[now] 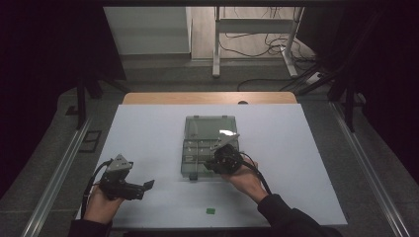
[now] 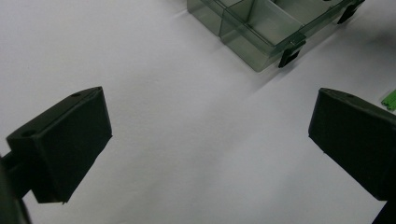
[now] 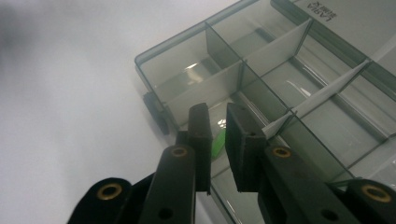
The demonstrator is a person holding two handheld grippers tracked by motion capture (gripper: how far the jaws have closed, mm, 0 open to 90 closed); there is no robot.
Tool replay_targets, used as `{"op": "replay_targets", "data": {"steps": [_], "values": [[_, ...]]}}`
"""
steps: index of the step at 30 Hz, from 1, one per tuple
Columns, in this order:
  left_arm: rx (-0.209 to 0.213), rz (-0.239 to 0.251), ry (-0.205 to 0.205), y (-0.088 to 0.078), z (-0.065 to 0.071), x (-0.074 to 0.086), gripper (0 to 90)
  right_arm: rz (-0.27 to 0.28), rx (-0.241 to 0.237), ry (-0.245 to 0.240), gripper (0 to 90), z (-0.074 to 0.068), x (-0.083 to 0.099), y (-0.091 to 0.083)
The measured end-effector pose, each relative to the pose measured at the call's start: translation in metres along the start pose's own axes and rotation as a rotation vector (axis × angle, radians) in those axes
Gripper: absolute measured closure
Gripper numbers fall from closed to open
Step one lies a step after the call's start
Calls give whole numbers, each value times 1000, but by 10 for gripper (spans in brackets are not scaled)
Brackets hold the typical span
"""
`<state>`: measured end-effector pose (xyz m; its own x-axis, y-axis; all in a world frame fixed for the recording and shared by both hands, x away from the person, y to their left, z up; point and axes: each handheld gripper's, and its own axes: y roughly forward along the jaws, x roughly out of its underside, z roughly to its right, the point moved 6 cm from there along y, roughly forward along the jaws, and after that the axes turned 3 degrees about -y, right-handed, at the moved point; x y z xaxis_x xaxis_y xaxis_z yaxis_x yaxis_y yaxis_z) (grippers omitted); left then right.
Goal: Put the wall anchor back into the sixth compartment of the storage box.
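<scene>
The right gripper, jaws narrowly parted around a small green plastic piece, hovered over the clear compartmented plastic box mid-table to deposit it, while the left gripper waited wide open and empty near the table's front-left corner.

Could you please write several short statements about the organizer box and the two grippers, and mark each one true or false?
1. The clear organizer box lies open on the table. True.
2. The left gripper is shut on a green piece. False: its jaws stand wide apart over bare table.
3. The right gripper is over the box's compartments. True.
4. A small green piece lies on the table near the person's edge. True.
5. The box's compartments are packed full of parts. False: the ones in view look nearly empty, apart from something green between the right gripper's jaws.
</scene>
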<state>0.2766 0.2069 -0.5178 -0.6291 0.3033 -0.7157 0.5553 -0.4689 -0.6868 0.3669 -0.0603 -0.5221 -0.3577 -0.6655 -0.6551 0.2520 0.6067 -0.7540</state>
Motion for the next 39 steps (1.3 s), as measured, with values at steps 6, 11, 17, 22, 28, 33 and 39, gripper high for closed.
{"op": "replay_targets", "data": {"steps": [6, 11, 17, 22, 28, 33, 39], "values": [[-1, 0, -1, 0, 0, 0, 0, 0, -2, -15, 715, -4, 0, -5], [-1, 2, 0, 0, 0, 0, 0, 11, 2, -21, 647, -7, 0, -11], [-1, 1, 2, 0, 0, 0, 0, 21, -1, -27, 550, -11, 2, -19], [-1, 1, 2, -1, 0, 0, 0, 28, -4, -21, 437, -14, 5, -25], [-1, 1, 1, -1, 0, 0, 0, 24, 25, -61, 269, -17, 9, -29], [-1, 1, 2, -1, 0, 0, 0, 17, 26, -64, 215, -22, 12, -31], [0, 4, -2, -1, 0, 0, 0, 27, 25, -75, 102, -30, 13, -32]]}}
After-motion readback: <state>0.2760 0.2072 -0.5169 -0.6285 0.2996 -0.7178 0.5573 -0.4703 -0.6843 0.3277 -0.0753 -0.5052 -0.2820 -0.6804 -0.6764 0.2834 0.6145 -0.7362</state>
